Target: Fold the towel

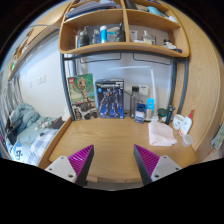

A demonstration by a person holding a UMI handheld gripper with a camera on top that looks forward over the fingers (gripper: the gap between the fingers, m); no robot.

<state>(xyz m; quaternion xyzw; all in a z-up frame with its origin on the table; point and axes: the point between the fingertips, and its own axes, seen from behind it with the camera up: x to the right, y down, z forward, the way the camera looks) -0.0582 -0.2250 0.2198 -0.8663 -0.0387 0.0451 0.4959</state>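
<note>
Wooden desk (108, 140) is filling the middle of the view, its light brown top running back to a white wall (45, 70) and sitting under a 2-tier wooden shelf unit (122, 38) loaded with small bottles and boxes too small to identify. Bedding (30, 135) in pale grey-green is lying heaped to the left of the desk.

At the back of the desk, 2 printed boxes are standing upright against the wall: a box with a figure illustration (81, 96) on the left, and a blue model-kit box (110, 98) just beside it on the right. Further right, a blue can (150, 106) is standing near some darker items I cannot make out.

Towel (161, 133), pale cream and crumpled, is lying on the right part of the desk, beyond the right finger and well apart from both fingers. A white bag or packet (183, 124) is sitting just beside it toward the right edge.

Gripper (115, 160) is hovering over the near edge of the desk with its 2 fingers spread wide, bare desk wood showing between them. Magenta pads (80, 158) are facing inward; nothing is being held or touched.
</note>
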